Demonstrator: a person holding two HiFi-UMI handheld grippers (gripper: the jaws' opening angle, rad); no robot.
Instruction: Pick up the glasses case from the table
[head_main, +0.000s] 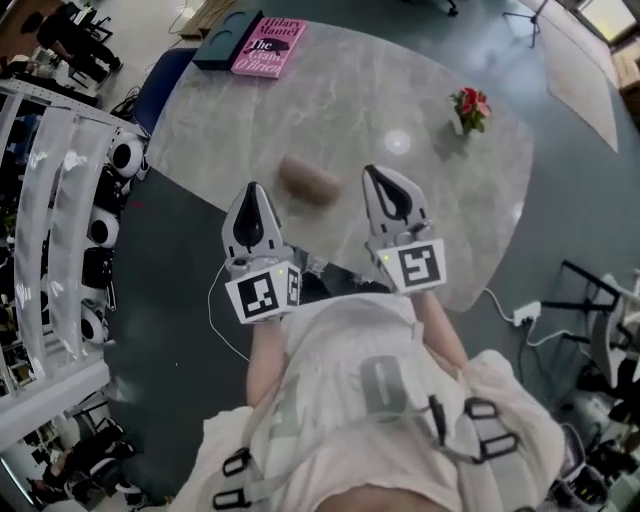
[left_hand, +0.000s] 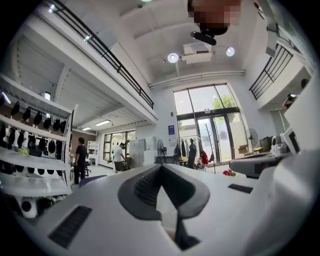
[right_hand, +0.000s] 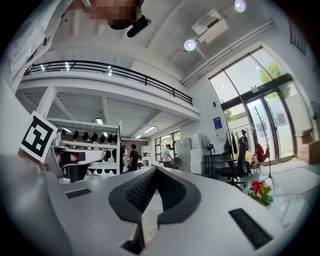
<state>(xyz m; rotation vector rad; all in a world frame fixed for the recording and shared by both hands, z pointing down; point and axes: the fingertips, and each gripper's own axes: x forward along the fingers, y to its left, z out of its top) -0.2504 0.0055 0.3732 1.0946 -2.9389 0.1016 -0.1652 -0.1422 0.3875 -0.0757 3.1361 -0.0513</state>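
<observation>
The glasses case (head_main: 308, 178) is a brown oblong, blurred, lying on the grey marble table (head_main: 400, 90) near its front edge. It sits between my two grippers and slightly beyond them. My left gripper (head_main: 252, 190) hovers just left of it, jaws together and empty. My right gripper (head_main: 375, 172) is just right of the case, jaws also meeting with nothing in them. Neither touches the case. Both gripper views point level across the room: the left gripper (left_hand: 161, 167) and right gripper (right_hand: 156, 169) show closed tips, and the case is hidden below them.
A pink book (head_main: 268, 46) and a dark flat item (head_main: 228, 38) lie at the table's far left. Red flowers (head_main: 470, 106) stand at the far right. Shelving (head_main: 50, 200) runs along the left, and a power strip (head_main: 527, 314) lies on the floor at right.
</observation>
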